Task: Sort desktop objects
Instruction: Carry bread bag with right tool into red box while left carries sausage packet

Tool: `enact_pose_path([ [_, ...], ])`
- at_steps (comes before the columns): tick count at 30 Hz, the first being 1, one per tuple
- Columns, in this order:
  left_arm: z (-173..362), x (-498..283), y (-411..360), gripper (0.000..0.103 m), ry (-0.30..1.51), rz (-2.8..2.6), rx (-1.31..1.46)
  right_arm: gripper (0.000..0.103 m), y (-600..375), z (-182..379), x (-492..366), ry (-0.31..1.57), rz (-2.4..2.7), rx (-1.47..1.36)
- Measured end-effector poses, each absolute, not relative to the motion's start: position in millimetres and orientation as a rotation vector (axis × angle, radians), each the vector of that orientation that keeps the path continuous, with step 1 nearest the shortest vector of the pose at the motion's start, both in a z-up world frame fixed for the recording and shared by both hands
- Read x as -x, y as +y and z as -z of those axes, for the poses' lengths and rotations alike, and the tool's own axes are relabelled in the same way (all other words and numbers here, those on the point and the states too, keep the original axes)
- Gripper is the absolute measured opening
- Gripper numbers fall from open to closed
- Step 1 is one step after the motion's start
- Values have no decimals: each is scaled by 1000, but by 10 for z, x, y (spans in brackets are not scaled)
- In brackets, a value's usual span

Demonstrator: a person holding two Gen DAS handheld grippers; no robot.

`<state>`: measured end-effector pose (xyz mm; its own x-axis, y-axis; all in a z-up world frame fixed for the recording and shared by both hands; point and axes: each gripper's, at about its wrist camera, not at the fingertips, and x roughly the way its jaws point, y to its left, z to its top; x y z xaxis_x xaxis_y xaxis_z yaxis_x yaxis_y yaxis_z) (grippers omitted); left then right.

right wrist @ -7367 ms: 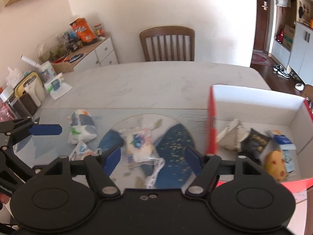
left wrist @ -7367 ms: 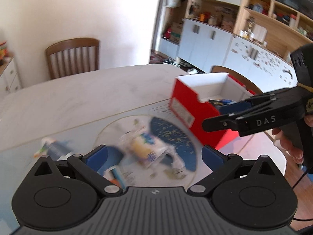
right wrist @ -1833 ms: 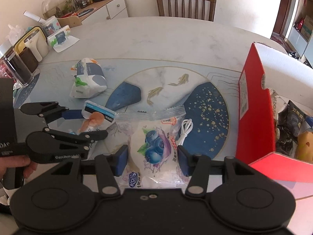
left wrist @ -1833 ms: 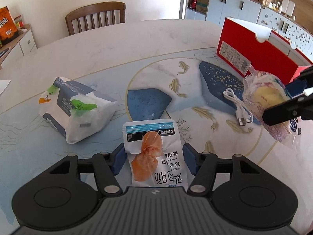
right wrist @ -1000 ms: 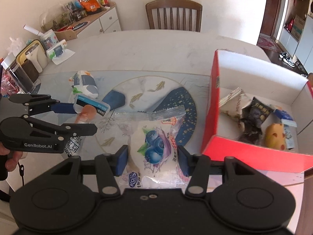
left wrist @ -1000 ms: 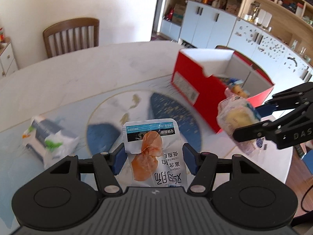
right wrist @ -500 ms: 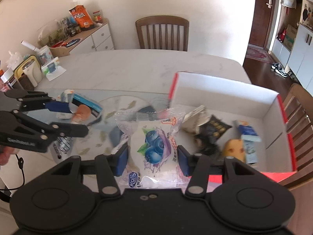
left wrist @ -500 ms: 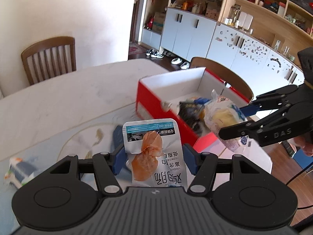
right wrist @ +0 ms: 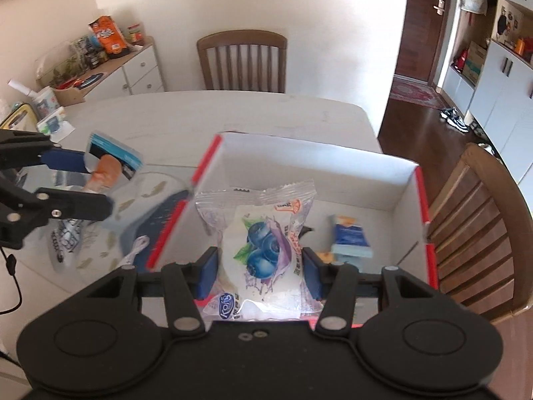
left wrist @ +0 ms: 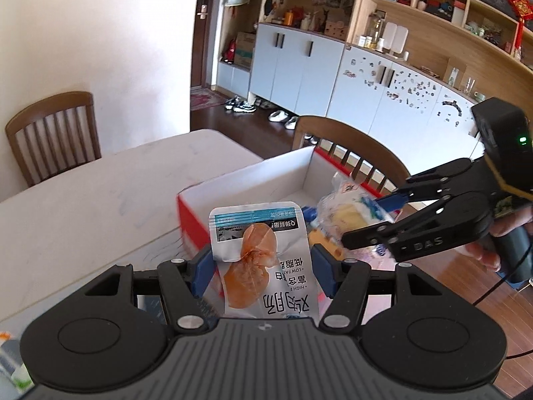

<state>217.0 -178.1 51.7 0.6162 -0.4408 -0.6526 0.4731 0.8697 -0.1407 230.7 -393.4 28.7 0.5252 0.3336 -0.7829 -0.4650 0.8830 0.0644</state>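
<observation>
My left gripper is shut on a silver snack pouch with an orange piece printed on it, held above the table near the left side of the red box. My right gripper is shut on a clear blueberry bread packet and holds it over the open red box, whose white inside holds a blue packet. The left gripper with its pouch shows left of the box in the right wrist view. The right gripper with its packet shows at right in the left wrist view.
A white cable lies on the patterned mat left of the box. A wooden chair stands close to the box's right side, another chair at the table's far end. A sideboard with clutter stands at far left.
Both grippers have lifted their packets off the mat and carried them to the right. The right one now hangs over the box's inside; the left one has come up to the box.
</observation>
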Motion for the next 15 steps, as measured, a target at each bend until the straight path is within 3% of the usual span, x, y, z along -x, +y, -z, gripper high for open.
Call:
enact_pose_path([
  [15, -347, -2629, -2493, 61, 767, 564, -142, 52, -4226, 19, -2911, 940, -422, 186],
])
